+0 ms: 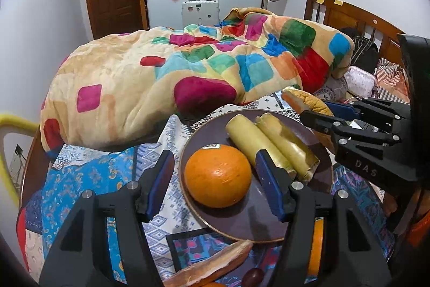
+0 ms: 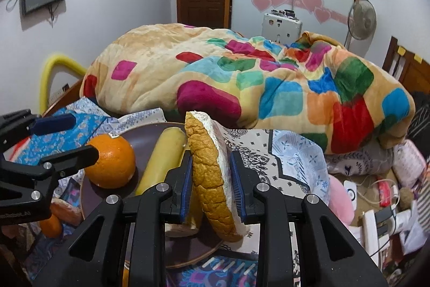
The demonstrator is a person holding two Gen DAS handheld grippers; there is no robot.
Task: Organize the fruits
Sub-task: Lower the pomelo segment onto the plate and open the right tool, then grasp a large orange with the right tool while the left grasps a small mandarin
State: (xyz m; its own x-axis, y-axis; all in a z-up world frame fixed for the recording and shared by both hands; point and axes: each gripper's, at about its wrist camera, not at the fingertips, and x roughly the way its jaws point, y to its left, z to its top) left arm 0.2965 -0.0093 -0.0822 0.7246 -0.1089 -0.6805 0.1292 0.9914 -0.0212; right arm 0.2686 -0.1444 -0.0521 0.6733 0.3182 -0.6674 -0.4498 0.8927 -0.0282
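An orange [image 1: 217, 175] and two pale yellow sugarcane-like sticks [image 1: 271, 144] lie on a dark round plate [image 1: 255, 222] on a patterned cloth. My left gripper [image 1: 215, 176] is open, its blue pads on either side of the orange, not touching it. My right gripper [image 2: 212, 184] is shut on a wrapped slice of bread [image 2: 212, 174], held upright just above the plate's right edge [image 2: 188, 257]. The right gripper also shows in the left wrist view [image 1: 330, 114]. The orange [image 2: 113, 160] and one stick [image 2: 161, 155] show in the right wrist view.
Another bread slice [image 1: 212, 265], a second orange [image 1: 314, 246] and a dark grape [image 1: 252, 276] lie near the plate's front edge. A large colourful blanket [image 1: 188, 63] is heaped behind the plate. A wooden headboard [image 1: 349, 15] and clutter are at right.
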